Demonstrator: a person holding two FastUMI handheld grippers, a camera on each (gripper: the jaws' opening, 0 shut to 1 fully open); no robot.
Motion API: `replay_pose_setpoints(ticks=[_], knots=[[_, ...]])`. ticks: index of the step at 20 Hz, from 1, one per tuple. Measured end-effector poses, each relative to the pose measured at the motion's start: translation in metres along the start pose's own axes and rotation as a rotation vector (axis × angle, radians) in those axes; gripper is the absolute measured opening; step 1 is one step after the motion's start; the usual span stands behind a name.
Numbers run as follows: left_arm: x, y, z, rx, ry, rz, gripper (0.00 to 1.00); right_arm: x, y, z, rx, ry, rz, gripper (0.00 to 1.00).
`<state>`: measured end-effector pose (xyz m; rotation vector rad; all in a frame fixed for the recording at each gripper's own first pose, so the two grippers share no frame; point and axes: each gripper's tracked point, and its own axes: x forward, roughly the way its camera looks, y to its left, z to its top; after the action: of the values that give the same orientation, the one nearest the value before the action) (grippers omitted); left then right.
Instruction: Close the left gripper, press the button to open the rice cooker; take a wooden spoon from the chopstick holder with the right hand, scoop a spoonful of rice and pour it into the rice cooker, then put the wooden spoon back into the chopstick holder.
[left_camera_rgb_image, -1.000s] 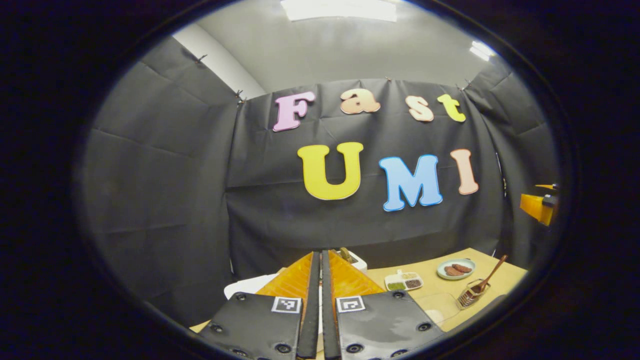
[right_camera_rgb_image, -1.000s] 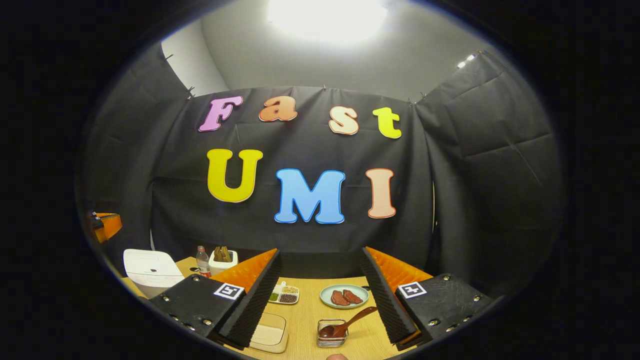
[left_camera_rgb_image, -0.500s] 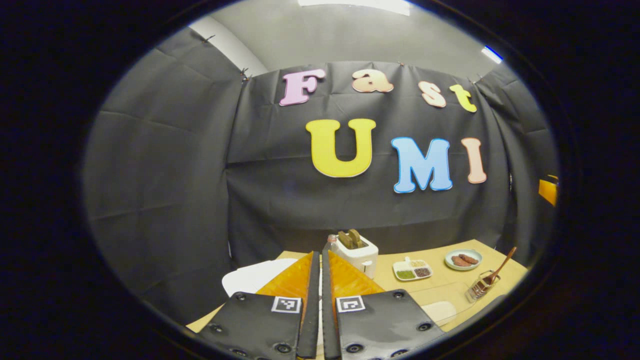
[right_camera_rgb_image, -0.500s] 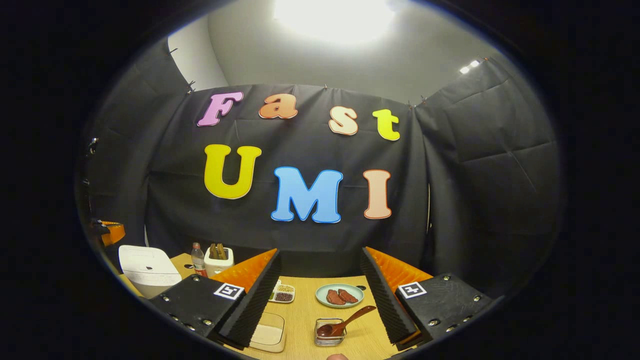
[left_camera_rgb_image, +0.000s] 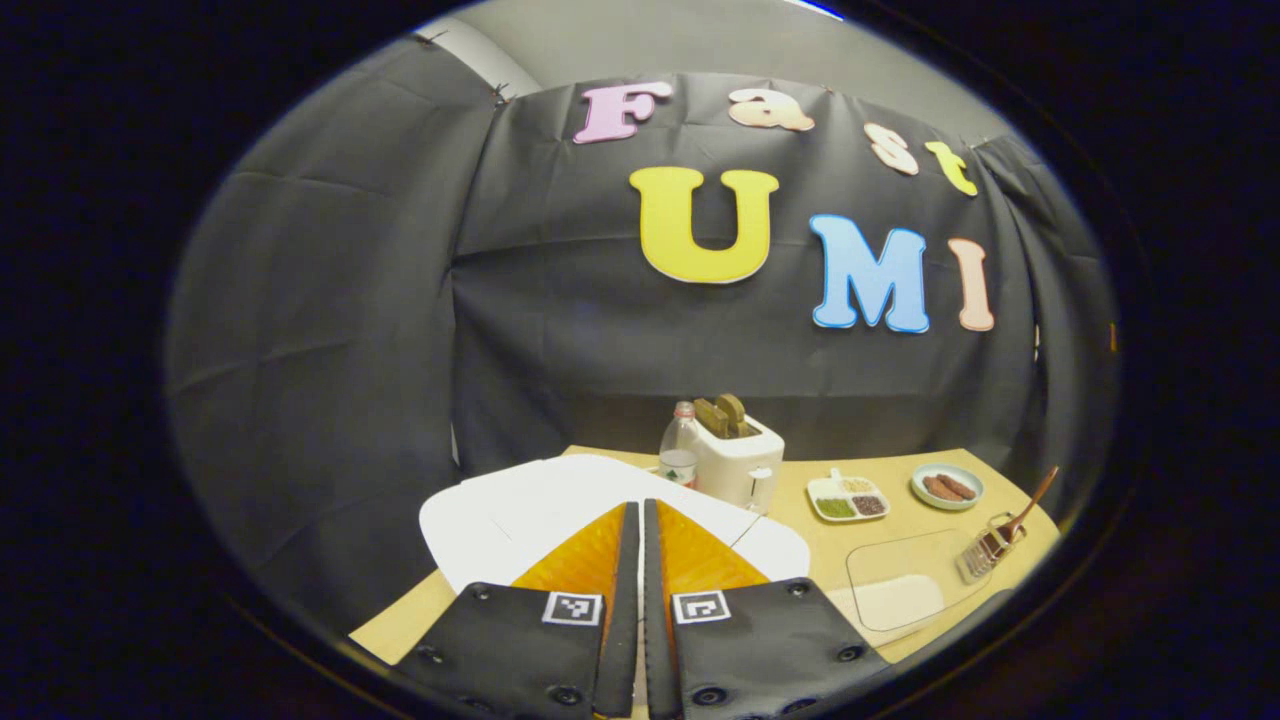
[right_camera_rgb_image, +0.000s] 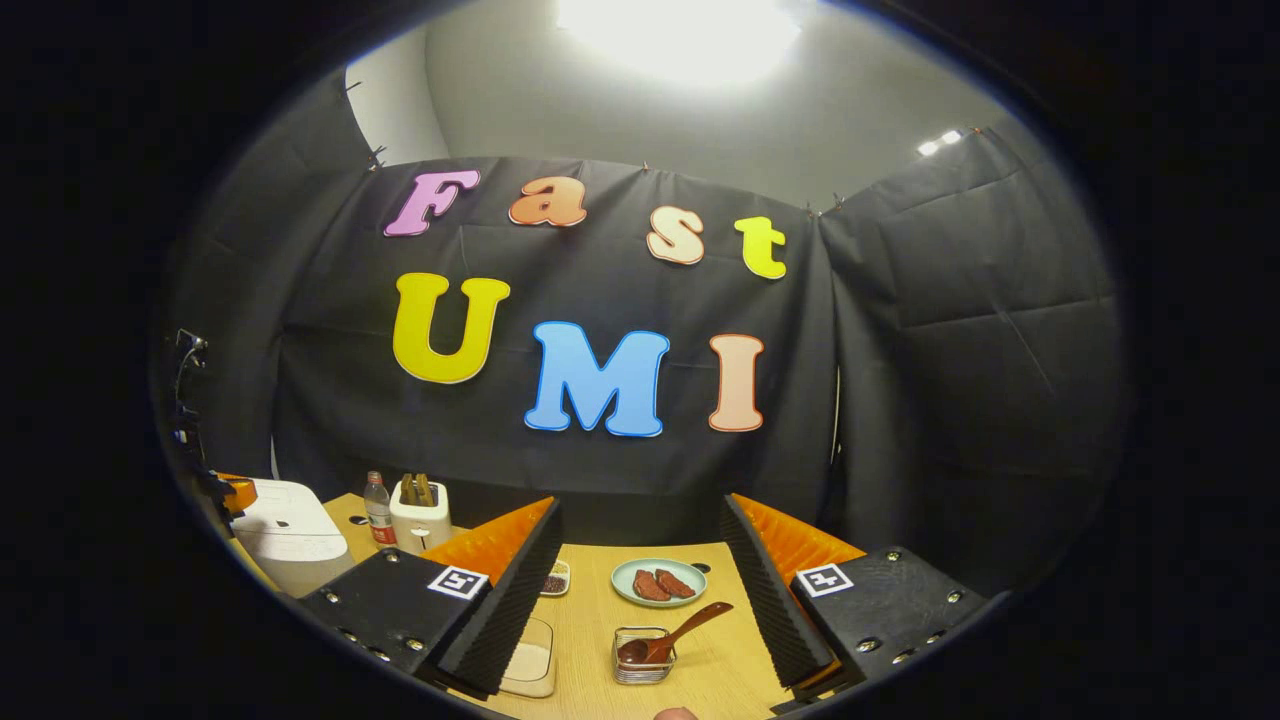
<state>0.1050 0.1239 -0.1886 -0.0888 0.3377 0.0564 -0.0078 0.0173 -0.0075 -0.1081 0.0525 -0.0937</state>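
Note:
The white rice cooker (left_camera_rgb_image: 520, 510) sits with its lid down at the table's near left, right under my left gripper (left_camera_rgb_image: 633, 508), which is shut with nothing between its fingers. The cooker (right_camera_rgb_image: 285, 530) is also at the far left in the right gripper view, with the left gripper (right_camera_rgb_image: 235, 492) just above it. A wooden spoon (right_camera_rgb_image: 678, 633) leans in a wire chopstick holder (right_camera_rgb_image: 643, 660), low between the fingers of my open right gripper (right_camera_rgb_image: 640, 505). A clear rice container (right_camera_rgb_image: 530, 665) lies left of the holder. In the left gripper view, spoon (left_camera_rgb_image: 1022, 510), holder (left_camera_rgb_image: 982, 555) and rice container (left_camera_rgb_image: 895, 590) are at the right.
A white toaster (left_camera_rgb_image: 738, 462) with toast and a small bottle (left_camera_rgb_image: 680, 448) stand behind the cooker. A divided dish of grains (left_camera_rgb_image: 848, 497) and a plate of sausages (left_camera_rgb_image: 947, 486) lie farther right on the wooden table (right_camera_rgb_image: 590, 620). Black cloth walls close the back and sides.
The left gripper has tipped down and closed in on the rice cooker, whose lid now looms large under its shut fingers. The right gripper has barely shifted and stays open.

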Motion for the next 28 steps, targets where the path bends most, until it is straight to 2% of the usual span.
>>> replay_pose_setpoints(ticks=[8,16,18,19,22,25,28], knots=[[0.021,-0.003,-0.044,-0.020,0.098,0.017,0.12,-0.003,-0.006,0.010,-0.016,-0.025,-0.011,0.96],[0.018,0.000,-0.034,-0.071,0.091,0.048,0.12,-0.002,-0.019,0.006,0.000,-0.022,-0.012,0.96],[0.019,0.003,-0.044,-0.092,0.130,0.062,0.10,-0.001,-0.023,0.003,0.014,-0.018,-0.008,0.96],[0.019,0.003,-0.044,-0.096,0.127,0.063,0.12,0.001,-0.024,0.003,0.020,-0.017,-0.007,0.96],[0.021,-0.001,-0.051,-0.045,0.164,0.053,0.12,0.002,-0.027,0.001,0.035,-0.016,0.000,0.96],[0.020,0.000,-0.034,0.041,0.127,0.062,0.12,0.003,-0.029,-0.002,0.030,-0.014,0.014,0.96],[0.008,0.006,0.016,0.048,0.006,0.107,0.12,0.005,-0.034,-0.002,0.021,-0.023,0.021,0.96]])
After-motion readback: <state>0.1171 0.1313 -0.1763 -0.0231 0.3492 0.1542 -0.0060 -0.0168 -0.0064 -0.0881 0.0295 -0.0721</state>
